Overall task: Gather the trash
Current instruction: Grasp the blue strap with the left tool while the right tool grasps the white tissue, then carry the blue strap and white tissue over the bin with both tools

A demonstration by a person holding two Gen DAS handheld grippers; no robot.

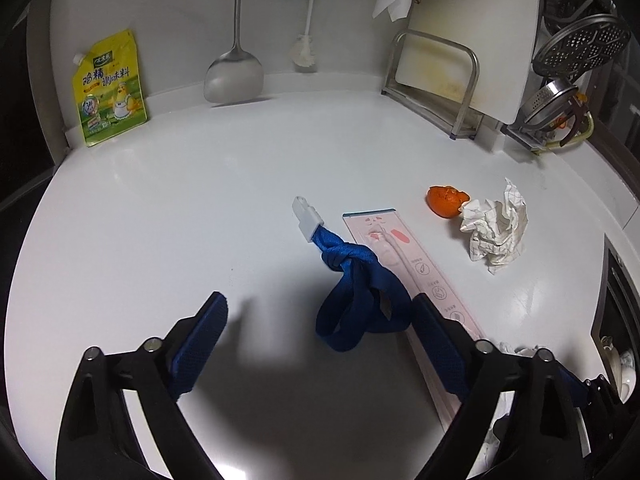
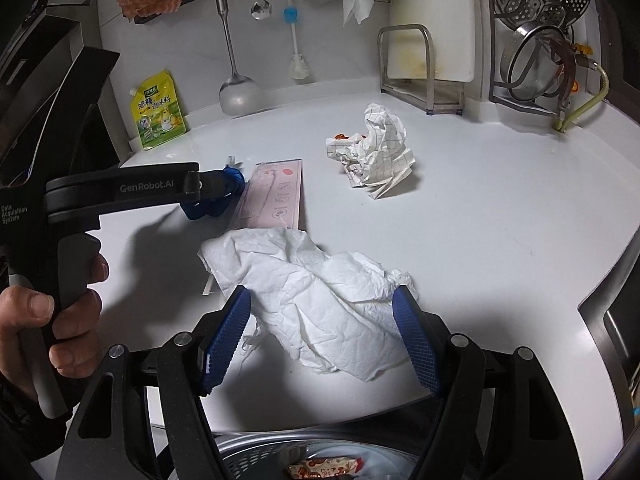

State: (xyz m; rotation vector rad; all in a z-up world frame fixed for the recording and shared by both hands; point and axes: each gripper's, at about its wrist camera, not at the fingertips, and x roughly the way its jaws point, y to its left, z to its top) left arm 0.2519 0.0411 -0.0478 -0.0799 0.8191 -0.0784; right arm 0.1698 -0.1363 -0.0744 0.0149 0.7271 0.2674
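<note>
Trash on the bench (image 2: 500,208): close right gripper (image 2: 322,314) wide jaws squarely around crumpled tissue (image 2: 320,292); keep left gripper (image 1: 320,316) jaws wide over blue strap (image 1: 356,292).

The tabletop (image 1: 160,220) was smooth, glossy white. A blue woven cloth strap (image 1: 360,292) lay on it, ending in a white plastic clip (image 1: 307,216). The crumpled checked paper (image 2: 376,152) looked stiff, the white paper towel (image 2: 320,296) soft and wrinkled. The gripper pads (image 2: 226,340) were blue textured rubber on matt black plastic. The spatula (image 1: 234,72) was brushed metal.
</note>
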